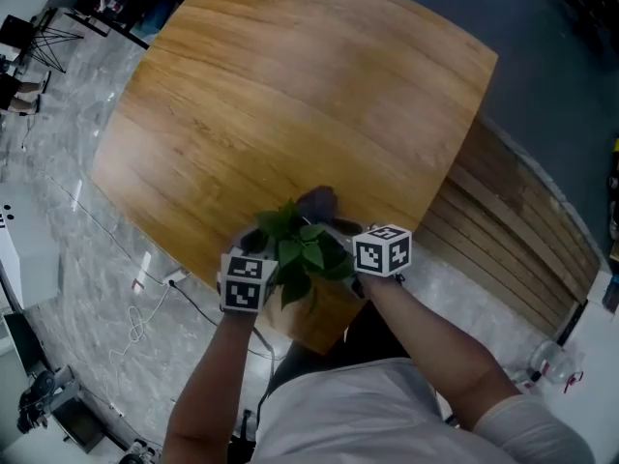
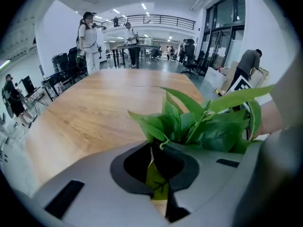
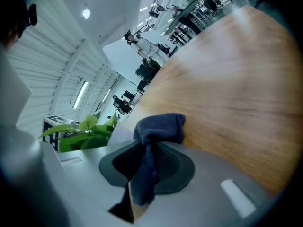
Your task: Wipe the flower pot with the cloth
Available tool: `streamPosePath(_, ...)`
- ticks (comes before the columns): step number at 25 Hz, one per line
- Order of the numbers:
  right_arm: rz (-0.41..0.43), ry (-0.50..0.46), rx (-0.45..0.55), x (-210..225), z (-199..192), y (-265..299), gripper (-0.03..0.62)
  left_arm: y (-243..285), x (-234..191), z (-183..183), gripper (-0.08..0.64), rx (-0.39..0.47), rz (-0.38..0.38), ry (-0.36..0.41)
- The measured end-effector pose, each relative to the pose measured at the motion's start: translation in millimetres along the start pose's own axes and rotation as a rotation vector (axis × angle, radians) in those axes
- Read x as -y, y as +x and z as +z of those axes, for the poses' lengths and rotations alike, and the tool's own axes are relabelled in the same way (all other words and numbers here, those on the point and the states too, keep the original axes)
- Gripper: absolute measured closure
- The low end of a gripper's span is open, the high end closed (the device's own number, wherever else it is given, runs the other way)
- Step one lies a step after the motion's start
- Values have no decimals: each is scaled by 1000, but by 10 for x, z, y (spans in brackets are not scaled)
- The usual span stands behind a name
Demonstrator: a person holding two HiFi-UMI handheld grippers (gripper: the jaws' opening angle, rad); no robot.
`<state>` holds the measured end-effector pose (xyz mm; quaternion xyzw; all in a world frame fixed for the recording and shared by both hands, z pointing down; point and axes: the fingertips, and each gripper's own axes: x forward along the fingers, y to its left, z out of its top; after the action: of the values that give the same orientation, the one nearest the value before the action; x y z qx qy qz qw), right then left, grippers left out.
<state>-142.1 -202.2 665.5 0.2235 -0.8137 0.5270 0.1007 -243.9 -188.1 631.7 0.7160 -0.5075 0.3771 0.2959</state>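
Two things are held here, and both holds look weak.

In the left gripper view, the left gripper (image 2: 156,167) has its fingers closed on one yellow-green leaf (image 2: 156,186). It is a leaf of the plant (image 1: 302,251), not the pot. A leaf is thin and soft. If this hand pulls or twists, the leaf can rip off. It could also drag the whole plant over.

In the low middle of the head view, the green leaves cover the flower pot, so I cannot see it. It must sit under them, right at the near corner of the desk (image 1: 309,95). That is a bad spot. A hard push with nothing firm holding the pot could slide it off the corner and down to the floor (image 1: 87,259).

To the right of the plant, the right gripper (image 3: 142,174) has its fingers shut on the dark blue cloth (image 3: 158,129). They pinch only a thin strip, and the rest bunches up in a ball past the tips. A hard rub could pull the cloth out of the fingers. The ball could also roll up, so the bare fingers scrape the pot. The leaves are in the way too, so the cloth may hit them first and bend them.
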Motion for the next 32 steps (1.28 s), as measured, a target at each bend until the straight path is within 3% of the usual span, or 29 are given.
streamPosePath(6,23,1,23,-166,73,-80,526,24,-33,-69,538,1,6,-119)
streamPosePath(11,62,6,68,-523,205,-355,526,-36,-22,-129,540,7,-8,-286)
streamPosePath(17,-1,82,70,-61,21,29,526,7,-228,-178,540,53,-3,-466)
streamPosePath(20,-21,75,62,28,18,110,526,40,-281,-231,540,54,-2,-528)
streamPosePath(28,57,13,91,-722,153,-178,526,-9,-181,-333,540,34,-79,-756)
streamPosePath(32,10,39,119,-364,142,3,526,29,-248,-355,540,56,-88,-836)
